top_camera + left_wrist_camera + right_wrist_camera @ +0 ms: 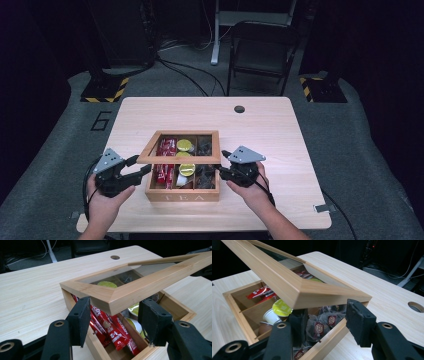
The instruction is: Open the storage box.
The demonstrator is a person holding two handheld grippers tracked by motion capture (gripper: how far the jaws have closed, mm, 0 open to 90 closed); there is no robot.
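The left gripper point(141, 170) and right gripper point(224, 165), jaws spread, are flanking the raised front corners of the glass-paned wooden lid point(179, 159), tilting above the compartmented wooden tea box point(183, 194) near the light wooden table point(270, 130) front edge.

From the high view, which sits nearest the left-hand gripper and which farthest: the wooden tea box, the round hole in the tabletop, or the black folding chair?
1. Wooden tea box, right beside the left gripper.
2. Round hole, at the table's far edge.
3. Black folding chair, on the floor beyond the table.
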